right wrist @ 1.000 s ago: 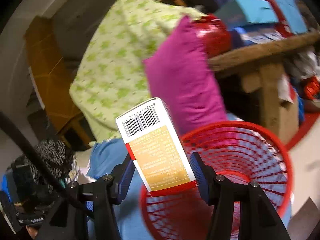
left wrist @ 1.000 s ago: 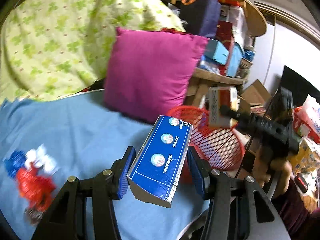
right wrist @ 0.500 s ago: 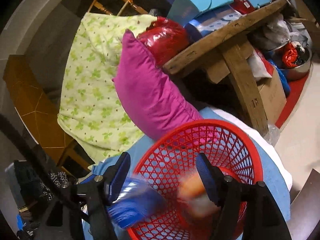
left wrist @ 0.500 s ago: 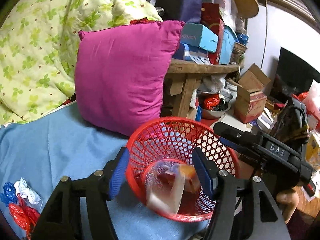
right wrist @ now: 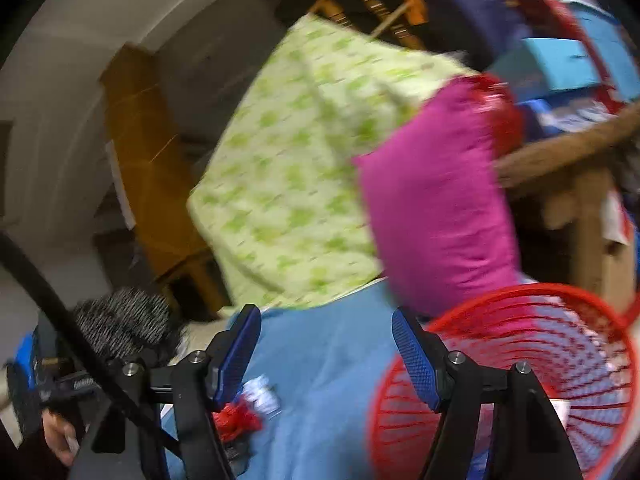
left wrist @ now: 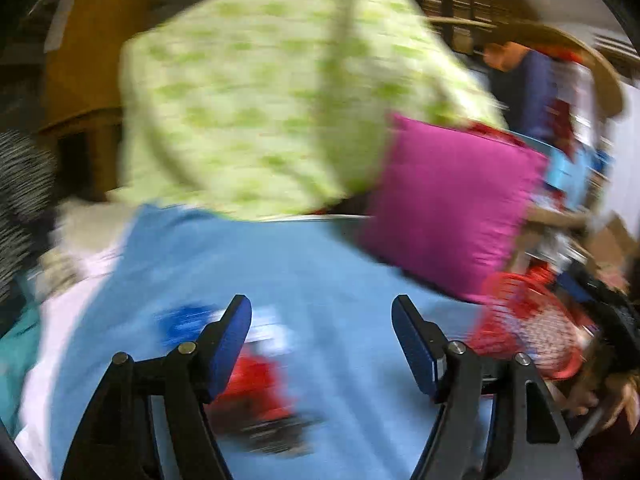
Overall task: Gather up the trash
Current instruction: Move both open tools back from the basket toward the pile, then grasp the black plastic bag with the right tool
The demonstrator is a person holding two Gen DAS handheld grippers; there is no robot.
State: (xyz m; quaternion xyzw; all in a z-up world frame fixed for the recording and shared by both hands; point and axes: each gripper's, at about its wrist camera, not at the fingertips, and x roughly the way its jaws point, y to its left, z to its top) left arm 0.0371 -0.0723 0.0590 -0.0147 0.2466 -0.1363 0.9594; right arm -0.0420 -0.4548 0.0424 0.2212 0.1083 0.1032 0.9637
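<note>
One red mesh basket, one magenta cushion, one green-patterned pillow, one blue sheet

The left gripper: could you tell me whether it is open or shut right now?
Open. The left gripper has just been opening; its blue pads stand apart with only the blue sheet between them.

We see a bed spread before us, with a heap of wrappers lying on its sheet near its front. Behind them a quilt leans at the bed's back, and to its right a cushion stands upright. A mesh basket sits on the bed just before the cushion, to the right of the wrappers. Behind the cushion stands a cluttered wooden bench.
</note>
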